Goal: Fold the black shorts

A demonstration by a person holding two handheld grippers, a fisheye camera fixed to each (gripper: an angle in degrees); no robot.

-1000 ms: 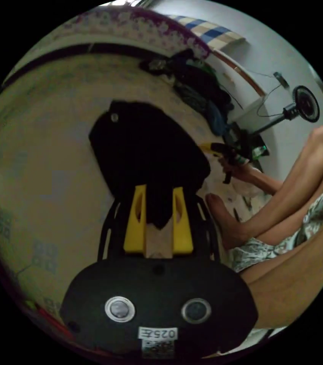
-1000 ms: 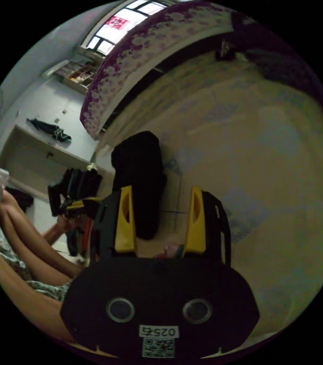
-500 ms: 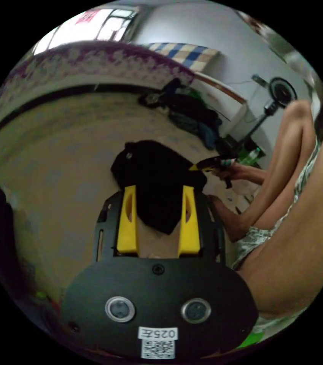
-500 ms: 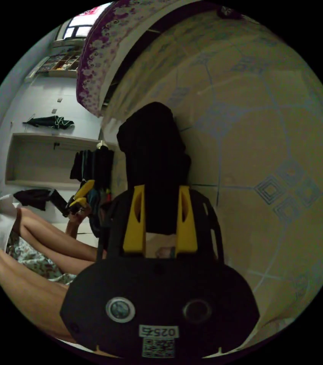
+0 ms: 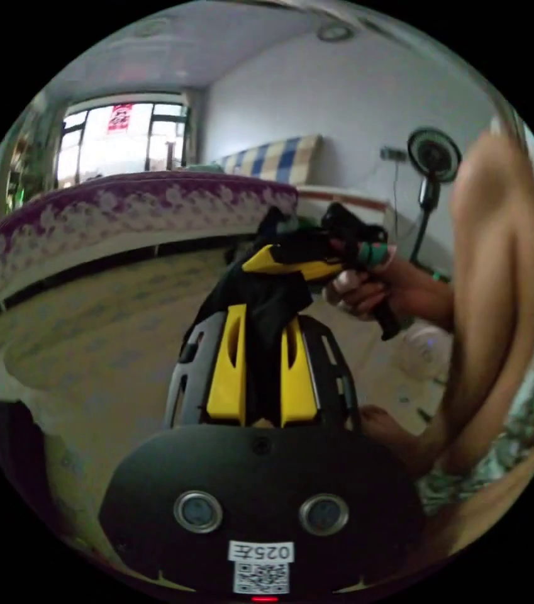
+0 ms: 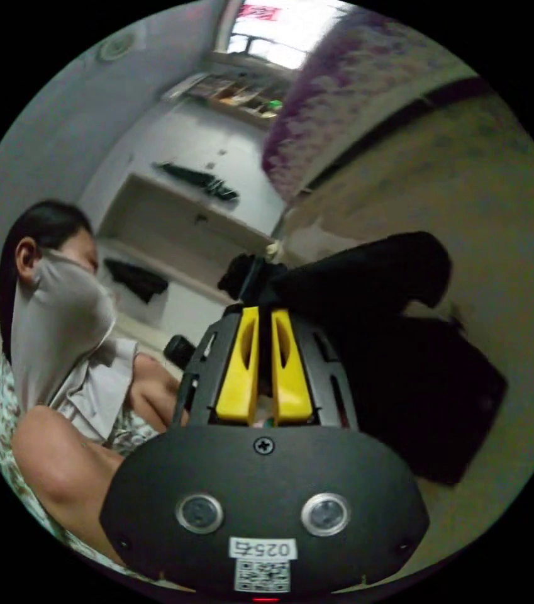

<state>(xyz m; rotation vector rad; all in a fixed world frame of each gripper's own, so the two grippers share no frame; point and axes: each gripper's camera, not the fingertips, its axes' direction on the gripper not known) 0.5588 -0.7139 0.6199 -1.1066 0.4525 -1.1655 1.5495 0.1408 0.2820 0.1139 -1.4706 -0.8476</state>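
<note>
A: Quick one; what has my left gripper [image 5: 260, 327] got?

B: Black cloth between the yellow jaws; both jaws press on it, so you're clamped on the shorts [image 5: 260, 296]; you told me that yourself

A: Right; I pinch an edge there so the cloth hangs free instead of bunching on the floor [image 5: 90, 340]; and the right gripper [image 6: 260, 340]?

B: Jaws nearly together with a dark strip running between them; looks clenched on the shorts [image 6: 405, 352] too; in the left gripper view its yellow jaw sits just above and beside your own, hand [image 5: 373, 292] round the handle

A: Yes; I keep the two grips close so one edge is held at two near points; my guess is that lets me stretch it out or lay it over next

B: Where's the rest of the shorts?

A: In the right gripper view the bulk trails off from my jaws, one rounded lobe up, a wider dark panel lower; can't tell if that panel touches the floor or hangs clear of it

B: So how far along?

A: Judging by the lump, early or mid fold; nothing flat and squared yet

B: Risk?

A: Thin grip on slack cloth; it could slip if I pull the grippers apart fast

B: Background?

A: Bed [image 5: 122, 207] with purple patterned side behind the floor, fan [image 5: 433, 154] by the wall; not in play
</note>
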